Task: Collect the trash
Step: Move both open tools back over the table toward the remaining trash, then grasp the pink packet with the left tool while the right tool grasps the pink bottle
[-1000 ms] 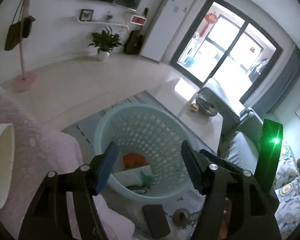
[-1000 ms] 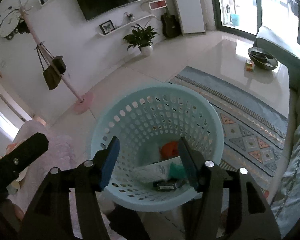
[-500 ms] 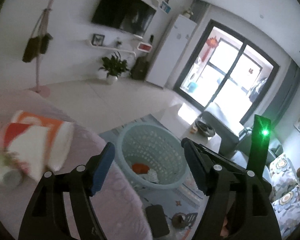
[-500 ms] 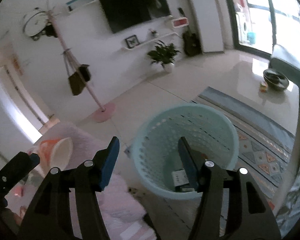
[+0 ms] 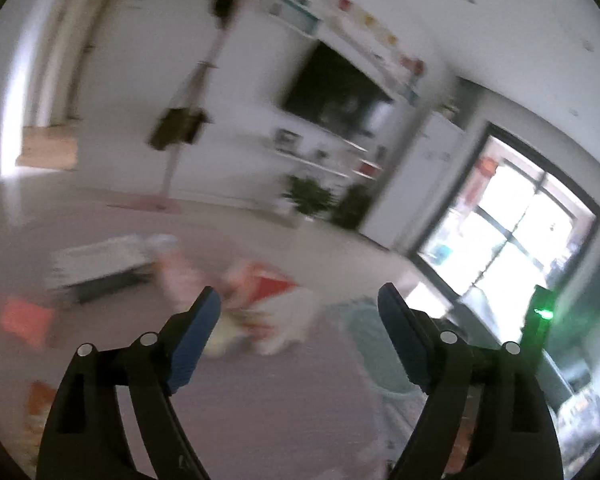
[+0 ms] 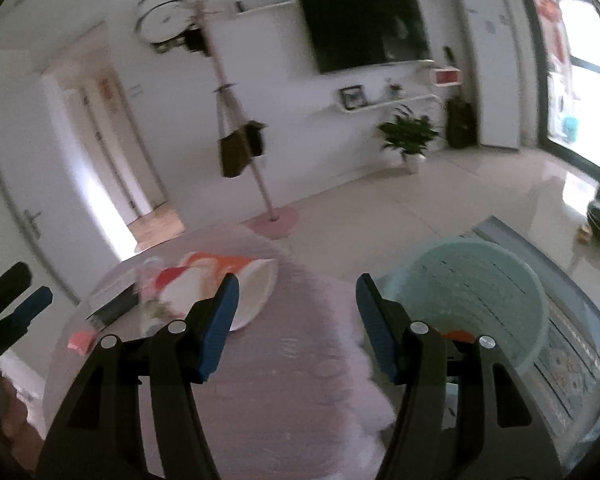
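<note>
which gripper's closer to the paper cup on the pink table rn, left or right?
Probably left, though blur makes it a hedge. The left gripper is open and points straight at the paper cup. The right gripper, also open, has the cup off its left finger, beside the basket.

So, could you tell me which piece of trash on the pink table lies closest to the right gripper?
The white and orange paper cup on its side, just beyond the right gripper. The small pink scrap lies further left.

Nothing is sitting between my right gripper [image 6: 296, 312] and the pink-covered table [image 6: 284, 384], its near half lying bare; a paper cup [image 6: 236, 292], a dark box [image 6: 114, 308] and wrappers are crowding the far left, while the mint basket [image 6: 496, 276] is standing open-mouthed just right of the table.
</note>
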Motion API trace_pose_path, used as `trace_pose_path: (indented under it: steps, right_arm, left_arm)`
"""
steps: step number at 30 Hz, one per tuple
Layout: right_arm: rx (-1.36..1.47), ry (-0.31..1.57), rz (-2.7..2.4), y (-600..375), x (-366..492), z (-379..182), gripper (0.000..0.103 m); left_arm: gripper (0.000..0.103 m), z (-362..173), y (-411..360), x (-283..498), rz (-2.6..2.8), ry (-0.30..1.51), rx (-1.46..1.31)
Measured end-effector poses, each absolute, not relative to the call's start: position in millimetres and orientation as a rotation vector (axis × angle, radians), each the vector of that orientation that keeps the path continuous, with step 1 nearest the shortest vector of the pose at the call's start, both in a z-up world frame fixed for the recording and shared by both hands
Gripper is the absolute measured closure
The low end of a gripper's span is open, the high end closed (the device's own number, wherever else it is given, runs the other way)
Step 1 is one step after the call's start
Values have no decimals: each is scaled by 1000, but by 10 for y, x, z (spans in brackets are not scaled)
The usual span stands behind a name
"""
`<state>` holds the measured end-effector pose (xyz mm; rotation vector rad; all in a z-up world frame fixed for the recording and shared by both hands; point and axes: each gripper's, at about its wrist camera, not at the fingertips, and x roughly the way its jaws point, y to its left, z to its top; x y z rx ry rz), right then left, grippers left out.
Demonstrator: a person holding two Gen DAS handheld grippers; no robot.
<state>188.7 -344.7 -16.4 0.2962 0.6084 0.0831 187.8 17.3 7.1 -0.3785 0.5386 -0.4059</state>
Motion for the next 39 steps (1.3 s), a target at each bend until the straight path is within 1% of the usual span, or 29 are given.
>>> trace_pose_path:
  steps: [1, 4, 6, 9, 11, 16, 17, 18, 19, 20, 23, 26, 28, 29, 34, 39]
  right_arm:
    - [278, 608, 103, -3342, 1896, -145, 46]
    - [230, 610, 149, -3075, 1936, -112, 40]
    - [191, 614, 180, -2883, 1985, -95, 40]
    - [136, 602, 224, -2645, 2071, -64, 40]
    - [109, 617, 233, -2510, 2152, -55, 40]
    - [46, 618, 338, -2046, 2311, -16, 40]
    - [22, 631, 357, -1911, 2365, -26, 41]
    - [1, 653, 350, -1809, 2423, -38, 42]
    - [-20, 679, 355, -1703, 2488, -62, 50]
    - [-29, 693, 375, -1634, 2554, -80, 55]
    - [-34, 749, 444, -1369, 2775, -166, 56]
    - [-47, 802, 468, -1209, 2963, -255, 56]
    - [-44, 840, 480, -1128, 3080, -302, 56]
    - [-43, 872, 482, -1082, 3176, -340, 56]
    - [-75, 942, 454, -989, 3421, -492, 56]
    - [-125, 993, 437, -874, 3545, -632, 56]
  left_arm:
    - [24, 52, 317, 1866, -365, 544, -383]
    - [24, -21, 751, 1879, -234, 575, -397]
    - [24, -94, 1034, 1923, -165, 611, -413]
    - [24, -265, 1426, 2021, -33, 712, -442]
    - [24, -405, 1681, 2070, 1, 753, -512]
    - [27, -707, 1945, 2208, -3, 830, -661]
    - [30, -758, 1973, 2224, -27, 835, -703]
    - [31, -800, 2005, 2222, -47, 834, -746]
    - [31, -838, 2042, 2234, -46, 832, -782]
    - [31, -877, 2017, 2205, -35, 833, -786]
    - [31, -961, 1955, 2273, 20, 864, -785]
    - [24, -1001, 1957, 2430, 107, 868, -809]
    - [23, -1020, 1969, 2503, 138, 861, -826]
    - [21, -1006, 1965, 2552, 156, 854, -818]
    - [22, -973, 1796, 2804, 239, 891, -634]
    - [31, -970, 1572, 2985, 309, 933, -385]
